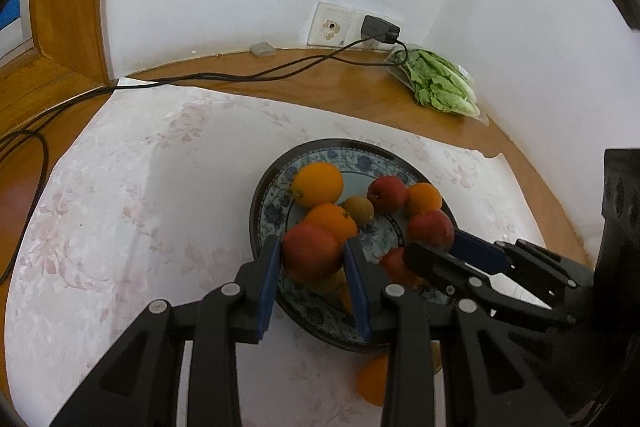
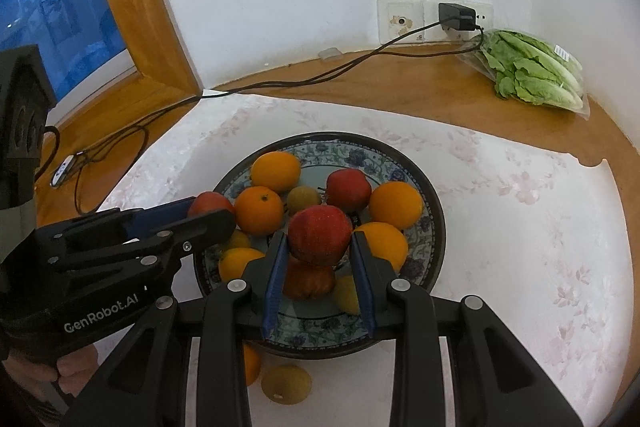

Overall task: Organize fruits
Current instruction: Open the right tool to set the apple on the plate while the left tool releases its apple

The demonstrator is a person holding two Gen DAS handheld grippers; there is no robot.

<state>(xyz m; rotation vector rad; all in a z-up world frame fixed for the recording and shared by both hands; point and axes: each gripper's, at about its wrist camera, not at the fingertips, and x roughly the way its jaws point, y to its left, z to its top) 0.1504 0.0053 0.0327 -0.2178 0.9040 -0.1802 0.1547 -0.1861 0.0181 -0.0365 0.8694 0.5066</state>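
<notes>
A blue floral plate (image 1: 267,203) (image 2: 434,215) holds several oranges, red apples and a kiwi (image 2: 302,199). My left gripper (image 1: 312,251) is shut on a red apple (image 1: 311,251) above the plate's near left side; it also shows in the right wrist view (image 2: 208,209). My right gripper (image 2: 320,241) is shut on another red apple (image 2: 320,234) above the plate's middle; it also shows in the left wrist view (image 1: 434,243). An orange (image 2: 251,363) and a brownish round fruit (image 2: 286,385) lie on the cloth in front of the plate.
The plate stands on a pale floral cloth (image 2: 520,227) over a wooden table (image 2: 440,87). A bag of lettuce (image 2: 532,71) lies at the back right. A charger (image 2: 456,15) sits in a wall socket, its cable (image 2: 280,83) running left across the table.
</notes>
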